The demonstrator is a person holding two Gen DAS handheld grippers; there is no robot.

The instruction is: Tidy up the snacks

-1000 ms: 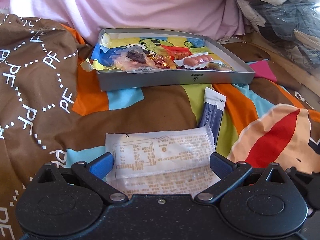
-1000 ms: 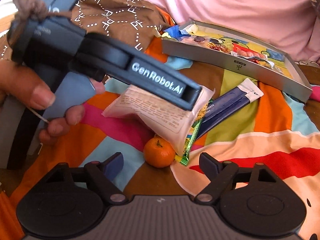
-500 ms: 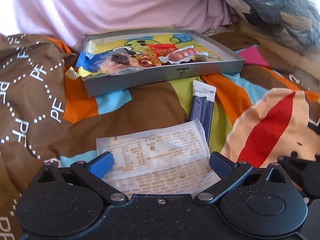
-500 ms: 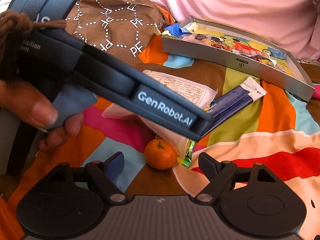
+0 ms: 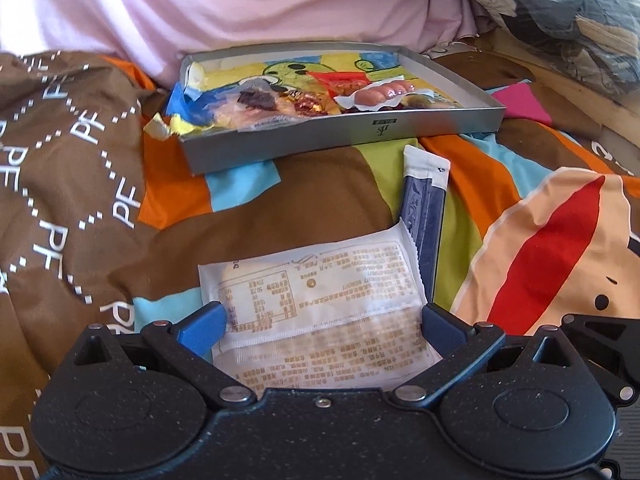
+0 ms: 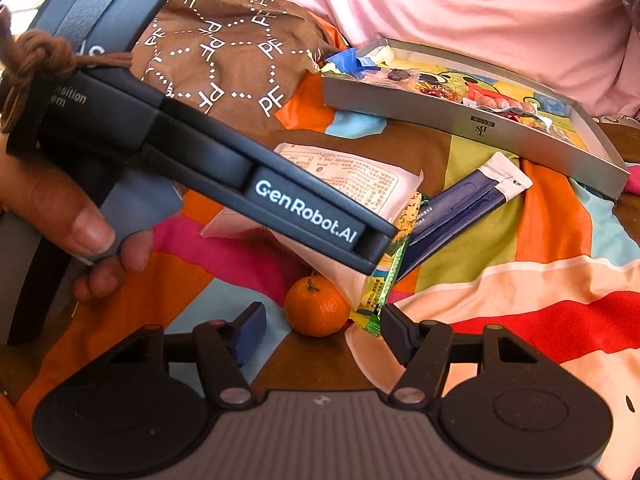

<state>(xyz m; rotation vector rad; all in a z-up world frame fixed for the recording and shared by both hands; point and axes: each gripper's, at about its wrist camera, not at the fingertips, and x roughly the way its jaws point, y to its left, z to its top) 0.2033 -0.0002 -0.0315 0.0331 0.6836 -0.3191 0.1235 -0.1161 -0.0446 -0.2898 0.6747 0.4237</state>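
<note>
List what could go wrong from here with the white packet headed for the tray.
1. The left tongs pinch the white packet only by its side edges, so the soft wrapper could buckle and slip out.
2. The tray is already crowded near its front wall, so the packet may catch on the rim or shove snacks out.
3. The right tongs, open by the orange, might nudge it rolling.

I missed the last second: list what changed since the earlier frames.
The left gripper, shut on the white packet, lifted it off the bedspread and carried it toward the grey tray. The right gripper stayed open over the mandarin; the navy sachet and green bar stayed put.
</note>
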